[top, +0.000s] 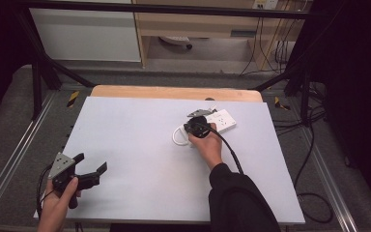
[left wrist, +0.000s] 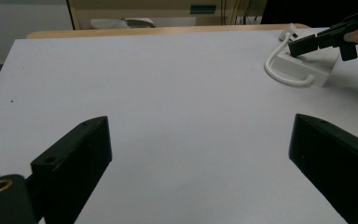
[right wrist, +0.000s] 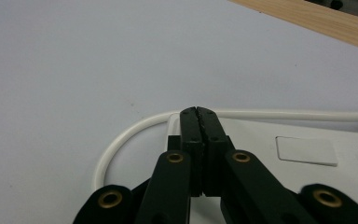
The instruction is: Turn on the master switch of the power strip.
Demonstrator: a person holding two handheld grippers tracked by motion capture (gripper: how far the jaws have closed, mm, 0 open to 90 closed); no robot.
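Pale grey table top (top: 140, 145) on a wooden bench, dark frame & cables around. White power strip (top: 222, 121) lies far right-centre, long axis slanting toward the far right corner; its white cord (top: 178, 137) loops off the near-left end. R gripper (top: 196, 126) sits right over that end, jaws pressed together, empty. L gripper (top: 94, 173) well apart at near-left, jaws wide open, empty. No containers.

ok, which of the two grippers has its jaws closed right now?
The right gripper, over the white power strip: its jaws are pressed together, with nothing visible between them. The left gripper, at the table's near left corner, has its jaws spread wide.
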